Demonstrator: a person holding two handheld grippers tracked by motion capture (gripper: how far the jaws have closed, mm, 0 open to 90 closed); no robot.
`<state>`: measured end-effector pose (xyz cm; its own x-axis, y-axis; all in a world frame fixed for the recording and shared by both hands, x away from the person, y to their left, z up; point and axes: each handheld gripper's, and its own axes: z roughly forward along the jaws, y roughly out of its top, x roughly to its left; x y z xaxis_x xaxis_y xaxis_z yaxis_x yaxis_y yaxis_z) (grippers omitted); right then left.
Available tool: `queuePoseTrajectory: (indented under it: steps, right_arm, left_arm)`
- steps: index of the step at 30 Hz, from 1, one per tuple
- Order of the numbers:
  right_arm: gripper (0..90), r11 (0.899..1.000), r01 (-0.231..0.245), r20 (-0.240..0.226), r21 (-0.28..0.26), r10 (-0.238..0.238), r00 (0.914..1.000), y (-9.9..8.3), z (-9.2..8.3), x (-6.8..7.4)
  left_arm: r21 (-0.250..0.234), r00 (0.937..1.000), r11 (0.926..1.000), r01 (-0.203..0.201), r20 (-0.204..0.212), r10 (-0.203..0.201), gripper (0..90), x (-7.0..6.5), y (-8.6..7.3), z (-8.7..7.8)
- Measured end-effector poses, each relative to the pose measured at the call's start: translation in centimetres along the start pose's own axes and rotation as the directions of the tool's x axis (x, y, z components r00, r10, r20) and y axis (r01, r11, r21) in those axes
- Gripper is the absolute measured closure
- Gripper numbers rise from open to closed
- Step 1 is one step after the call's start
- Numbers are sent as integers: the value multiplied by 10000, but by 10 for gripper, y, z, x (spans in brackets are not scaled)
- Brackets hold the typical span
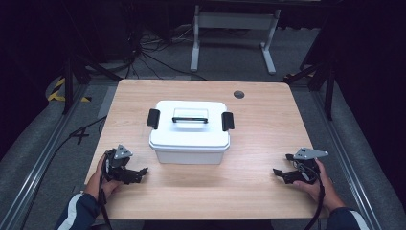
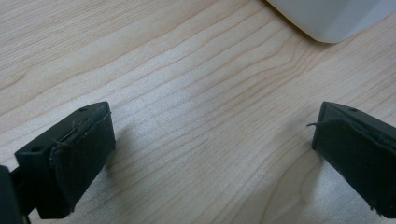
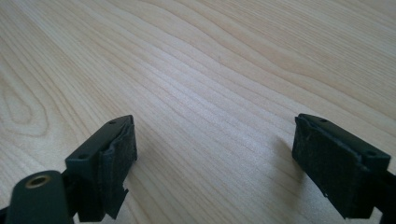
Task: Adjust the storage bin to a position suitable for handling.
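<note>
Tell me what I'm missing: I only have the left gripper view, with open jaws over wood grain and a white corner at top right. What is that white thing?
Observer: A white storage box with its lid on, standing mid-table.
Operator: How is the lid fastened?
Observer: A black latch sits on the box's left end and another on its right end; a handle lies flat on top.
Operator: Where is the other gripper?
Observer: The right gripper rests low near the table's right front, apart from the box; its jaws are open with nothing between them.
Operator: And mine?
Observer: The left gripper is at the left front, apart from the box.
</note>
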<state>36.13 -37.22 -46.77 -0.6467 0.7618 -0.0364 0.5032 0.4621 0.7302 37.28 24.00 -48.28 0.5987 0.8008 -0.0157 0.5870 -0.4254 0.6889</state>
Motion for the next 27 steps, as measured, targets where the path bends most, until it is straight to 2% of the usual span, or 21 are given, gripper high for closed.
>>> queuePoseTrajectory:
  steps: [12,13,16,21,25,27]
  right_arm:
    - [137,10000,-18,-27,26,18,10000,1,0,0]
    - [138,9999,-2,-3,121,2,10000,2,0,0]
    - [138,9996,-61,13,266,61,10000,3,0,0]
    - [145,9982,234,-30,545,-232,9997,6,-2,1]
    - [203,9955,585,-146,748,-575,9982,9,-4,3]
    - [278,9937,759,-329,828,-734,9968,12,-5,3]
  left_arm:
    - [2,9992,9993,-367,181,367,2,2,1,0]
    - [-6,9992,9995,-301,244,302,2,2,1,1]
    - [49,9978,9986,-524,402,522,1,5,2,1]
    - [36,9971,9983,-585,493,582,1,5,1,1]
    - [18,9968,9980,-629,495,627,1,6,1,1]
    - [19,9967,9979,-646,495,644,1,6,1,1]
